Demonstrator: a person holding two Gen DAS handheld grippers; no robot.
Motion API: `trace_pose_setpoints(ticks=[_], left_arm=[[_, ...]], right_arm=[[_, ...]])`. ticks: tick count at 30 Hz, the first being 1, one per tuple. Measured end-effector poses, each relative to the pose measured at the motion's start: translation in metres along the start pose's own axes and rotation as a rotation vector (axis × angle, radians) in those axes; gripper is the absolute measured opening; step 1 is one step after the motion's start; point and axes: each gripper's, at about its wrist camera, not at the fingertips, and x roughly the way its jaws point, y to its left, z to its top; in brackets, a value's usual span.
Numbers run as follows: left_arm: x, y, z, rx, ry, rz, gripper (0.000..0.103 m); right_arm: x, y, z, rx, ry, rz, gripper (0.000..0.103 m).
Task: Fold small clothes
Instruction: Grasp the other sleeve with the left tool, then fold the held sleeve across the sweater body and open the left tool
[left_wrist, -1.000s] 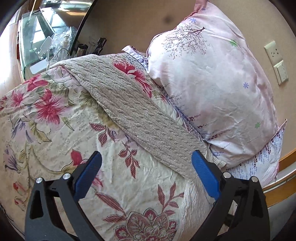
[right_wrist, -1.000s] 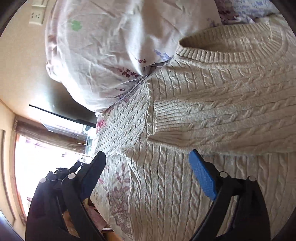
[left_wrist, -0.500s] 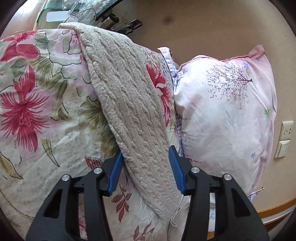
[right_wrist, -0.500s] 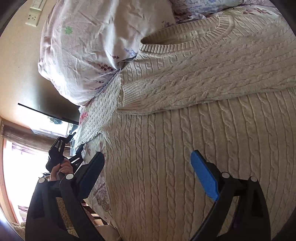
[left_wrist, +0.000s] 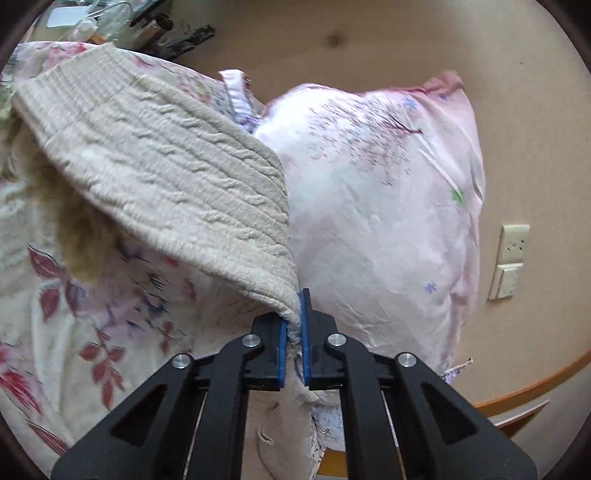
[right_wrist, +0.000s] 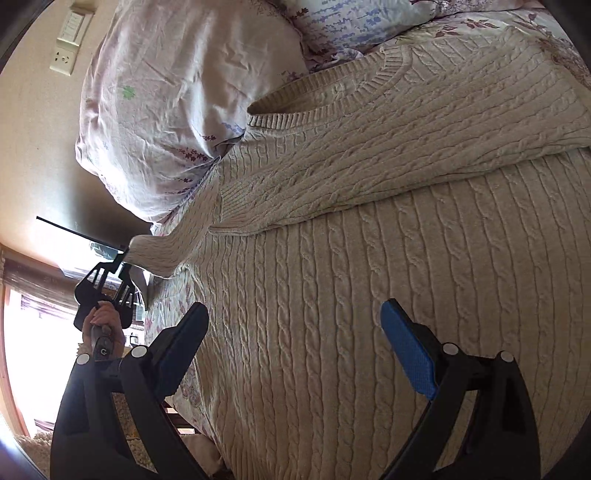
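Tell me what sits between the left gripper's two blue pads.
The left gripper is shut on the edge of the beige cable-knit sweater's sleeve; only that knit fabric lies between the pads, seen in the left wrist view.

sweater (right_wrist: 369, 295): beige cable-knit cloth, rough, matt
pillow (left_wrist: 388, 221): thin printed cloth, creased, faint sheen
bedspread (left_wrist: 110, 350): floral cloth, matt
left gripper (left_wrist: 293, 332): matt black plastic, blue textured pads, metal pins
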Motion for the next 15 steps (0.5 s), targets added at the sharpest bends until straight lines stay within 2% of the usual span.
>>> trace_pose_setpoints(ticks=[5, 8, 11, 15], left_arm=[[0.036, -0.058, -0.072, 0.093, 0.148, -0.150, 0.006], [0.058, -0.075, -0.127, 0.172, 0.256, -0.163, 0.006], [0.081, -0.067, -0.179, 0.256, 0.341, -0.083, 0.006], [0.107, -0.031, -0.221, 0.332, 0.368, 0.116, 0.008]], right_arm=[[-0.013, -0.014, 0.000, 0.014, -0.016, 0.003, 0.096], [-0.021, -0.022, -0.002, 0.020, -0.025, -0.002, 0.096], [-0.027, -0.034, -0.006, 0.041, -0.032, -0.009, 0.096], [-0.038, -0.047, -0.012, 0.066, -0.038, -0.022, 0.096]])
